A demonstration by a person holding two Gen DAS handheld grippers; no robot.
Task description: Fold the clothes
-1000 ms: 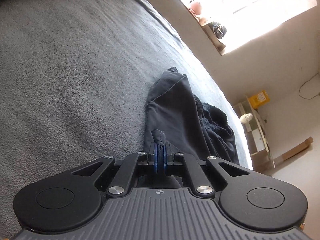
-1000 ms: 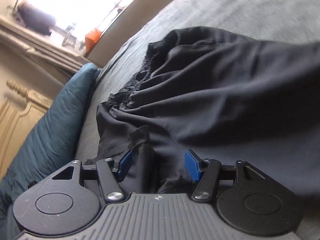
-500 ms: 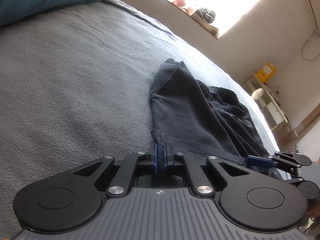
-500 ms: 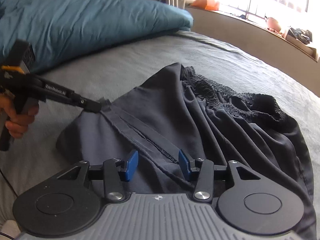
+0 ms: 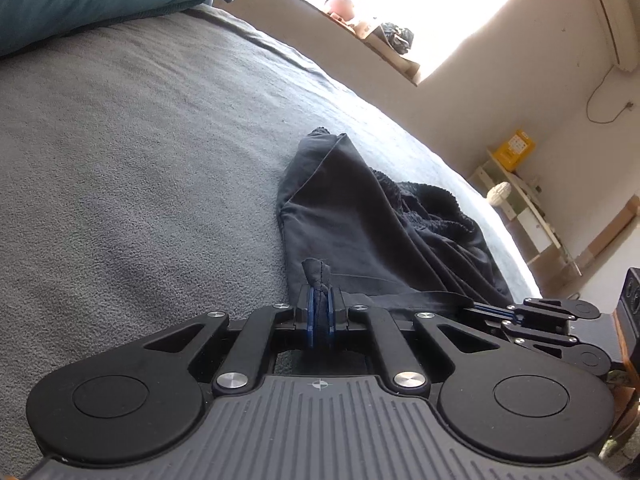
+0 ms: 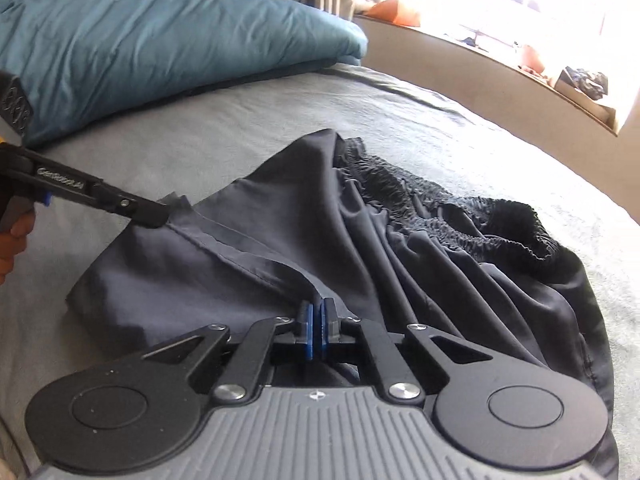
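I'm clamping both jaws on the dark shorts' [image 6: 352, 240] hem: left gripper [image 5: 319, 312] and right gripper [image 6: 319, 322], on the bed [image 5: 140, 160].

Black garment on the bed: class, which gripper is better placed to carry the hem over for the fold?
Probably the right gripper: like the left gripper, it pinches the black garment's hem, mid-edge.

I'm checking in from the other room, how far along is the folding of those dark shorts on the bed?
Early stage. Done: both grippers have hold of the hem, the left gripper shut on one corner of the dark shorts, the right gripper shut further along the same edge. In hand: the hem is held between them. Left: no fold shows yet; the waistband lies bunched on the grey blanket.
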